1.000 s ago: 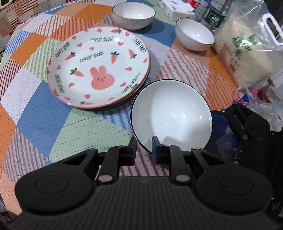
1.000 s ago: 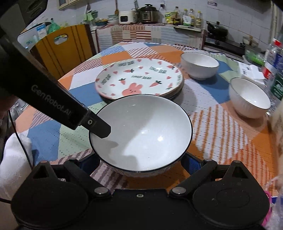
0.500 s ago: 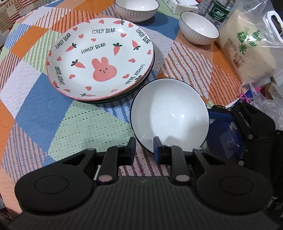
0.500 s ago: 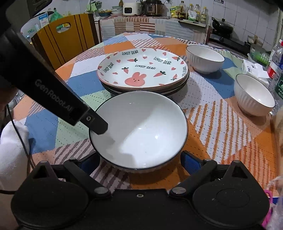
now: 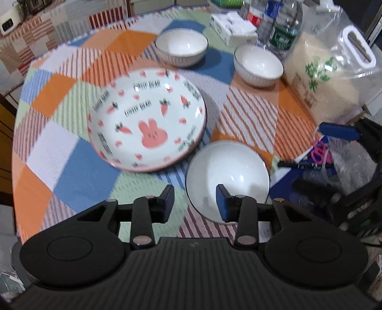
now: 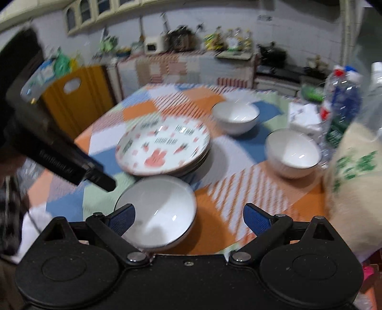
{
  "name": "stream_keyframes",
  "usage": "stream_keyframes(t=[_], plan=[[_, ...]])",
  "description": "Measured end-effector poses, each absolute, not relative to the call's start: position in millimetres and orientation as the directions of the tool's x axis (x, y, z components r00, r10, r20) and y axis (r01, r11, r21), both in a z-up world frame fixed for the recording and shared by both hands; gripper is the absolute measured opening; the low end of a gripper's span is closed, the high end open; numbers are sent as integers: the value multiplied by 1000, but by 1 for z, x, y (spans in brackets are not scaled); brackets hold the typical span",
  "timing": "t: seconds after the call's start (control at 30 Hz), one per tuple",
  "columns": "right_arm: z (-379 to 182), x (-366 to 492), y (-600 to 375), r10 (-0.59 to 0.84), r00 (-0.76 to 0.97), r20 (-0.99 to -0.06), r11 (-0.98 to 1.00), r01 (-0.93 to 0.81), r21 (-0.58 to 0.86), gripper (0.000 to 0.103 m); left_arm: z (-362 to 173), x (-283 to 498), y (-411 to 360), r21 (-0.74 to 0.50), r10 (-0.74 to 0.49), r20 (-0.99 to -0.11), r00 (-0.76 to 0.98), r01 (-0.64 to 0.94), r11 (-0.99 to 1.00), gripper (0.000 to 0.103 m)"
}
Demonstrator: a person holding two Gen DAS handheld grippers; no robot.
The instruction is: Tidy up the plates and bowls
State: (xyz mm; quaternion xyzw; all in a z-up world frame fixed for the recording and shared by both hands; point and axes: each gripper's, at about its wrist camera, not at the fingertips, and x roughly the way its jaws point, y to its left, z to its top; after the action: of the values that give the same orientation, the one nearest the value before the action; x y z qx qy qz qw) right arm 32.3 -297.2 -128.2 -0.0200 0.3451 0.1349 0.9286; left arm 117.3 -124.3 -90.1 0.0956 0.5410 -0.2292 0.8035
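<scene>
The counter (image 5: 71,167) under a patchwork cloth carries a rabbit-printed plate stack (image 5: 146,119) at centre. A dark-rimmed white bowl (image 5: 228,176) sits just near-right of it; two ribbed bowls (image 5: 181,46) (image 5: 259,64) stand far. Left gripper (image 5: 194,200) and right gripper (image 6: 188,218) fingers are both spread, holding nothing.

This is a kitchen in a home. At the back a long counter (image 6: 191,64) holds a rice cooker (image 6: 179,39), a small white oven (image 6: 154,45) and bottles (image 6: 229,39), with a stove and a dark pot (image 6: 273,56) beside it and cupboards (image 6: 95,9) above. The round bench (image 5: 59,167) has a bright patchwork cloth, a bunny plate (image 5: 146,119), white bowls (image 5: 181,46), water bottles (image 5: 283,28) and a big bag of rice (image 5: 327,78).
</scene>
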Motion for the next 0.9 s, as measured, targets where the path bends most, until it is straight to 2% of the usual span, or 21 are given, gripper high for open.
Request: stream_keyframes(t=[0.17,0.27,0.33,0.47,0.53,0.8,0.9], plan=[[-96,45,-329,204,772,-601,978,-179,103,92,-69,132,-131,-82,-274,-895,351,475,876,41],[-84,61,-351,166,779,-604,985,-101,142,85,-59,145,-139,-106,-306,-877,371,471,876,44],[-84,73,-365,146,775,-615,981,-31,193,84,-56,156,-147,-132,-335,-859,387,465,875,45],[-105,94,-389,125,771,-625,921,144,362,70,-60,179,-166,-169,-369,-827,425,439,882,47],[-120,104,-392,98,764,-638,885,226,407,67,-66,192,-178,-186,-382,-814,438,427,885,47],[-178,141,-401,14,789,-614,702,429,568,61,-113,245,-221,-281,-431,-806,406,378,882,47],[-189,154,-397,-48,788,-613,678,476,559,61,-127,259,-233,-300,-442,-803,400,370,879,46]])
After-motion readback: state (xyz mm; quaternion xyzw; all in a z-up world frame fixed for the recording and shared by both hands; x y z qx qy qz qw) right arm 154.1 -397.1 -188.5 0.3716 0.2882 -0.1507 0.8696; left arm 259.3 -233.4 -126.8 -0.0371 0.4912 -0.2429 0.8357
